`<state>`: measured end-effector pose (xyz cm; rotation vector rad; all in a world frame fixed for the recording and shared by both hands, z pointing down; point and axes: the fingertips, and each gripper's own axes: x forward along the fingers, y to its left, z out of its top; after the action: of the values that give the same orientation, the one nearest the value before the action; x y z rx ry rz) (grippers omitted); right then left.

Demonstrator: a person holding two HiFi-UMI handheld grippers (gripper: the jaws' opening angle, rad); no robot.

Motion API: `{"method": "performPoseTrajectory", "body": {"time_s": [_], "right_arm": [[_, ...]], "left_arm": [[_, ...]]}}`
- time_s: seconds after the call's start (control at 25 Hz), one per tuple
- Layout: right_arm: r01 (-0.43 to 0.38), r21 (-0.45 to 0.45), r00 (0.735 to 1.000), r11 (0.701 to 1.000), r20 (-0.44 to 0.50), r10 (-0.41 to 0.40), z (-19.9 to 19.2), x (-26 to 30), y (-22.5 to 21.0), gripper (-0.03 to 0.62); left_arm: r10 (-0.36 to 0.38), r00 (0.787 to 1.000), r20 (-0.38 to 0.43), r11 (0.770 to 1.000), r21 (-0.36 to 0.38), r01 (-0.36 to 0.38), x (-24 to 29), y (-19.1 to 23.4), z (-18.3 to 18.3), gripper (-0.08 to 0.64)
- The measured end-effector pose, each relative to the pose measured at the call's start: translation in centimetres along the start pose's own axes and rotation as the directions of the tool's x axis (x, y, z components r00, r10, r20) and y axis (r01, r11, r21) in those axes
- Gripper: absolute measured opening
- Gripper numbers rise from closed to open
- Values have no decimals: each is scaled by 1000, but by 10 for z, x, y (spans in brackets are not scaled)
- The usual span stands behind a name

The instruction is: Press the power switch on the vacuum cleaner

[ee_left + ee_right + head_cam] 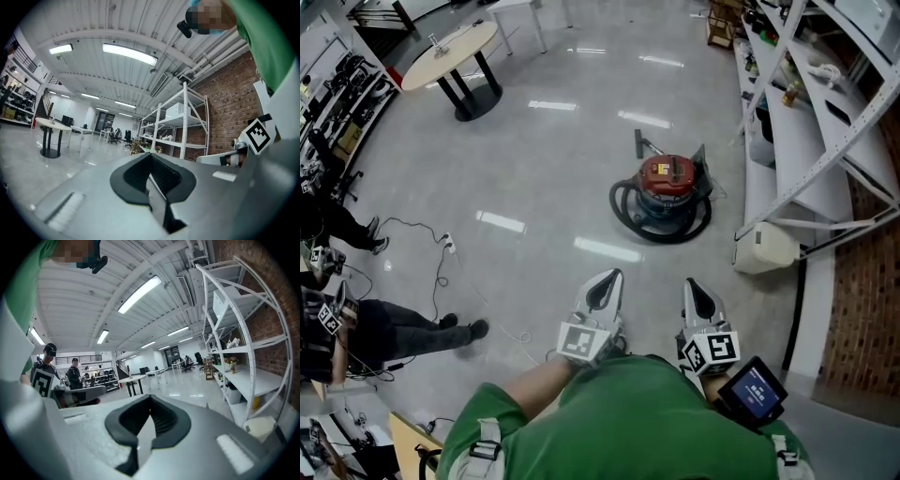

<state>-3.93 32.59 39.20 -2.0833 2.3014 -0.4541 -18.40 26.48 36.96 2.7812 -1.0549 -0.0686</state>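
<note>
Standing on a glossy grey floor point(534, 187), a person in a green shirt point(628, 422) holds the left gripper point(605, 281) and right gripper point(694, 289) close to the body, both claws closed with nothing between them. The red-topped vacuum cleaner point(667, 183) sits farther off, slightly right, a black hose coiled round its base, near white shelving point(811, 141) along the right.
</note>
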Motion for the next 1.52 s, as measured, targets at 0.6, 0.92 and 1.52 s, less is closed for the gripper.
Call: {"method": "performPoseTrajectory", "body": {"time_s": [0.6,0.92,1.52], "right_arm": [[24,-42,1000,999,5,-24,19,95,13,2],[19,-45,1000,999,-1,-19,24,124,-14,2],[-86,-52,996,995,-30,84,52,220,-97,2]], "left_arm": [[0,1000,19,1000,-11,0,39,90,13,8],[24,1000,9,1000,-9,-23,69,100,11,8],[133,991,-9,991,-16,-133,183,119,5,8]]}}
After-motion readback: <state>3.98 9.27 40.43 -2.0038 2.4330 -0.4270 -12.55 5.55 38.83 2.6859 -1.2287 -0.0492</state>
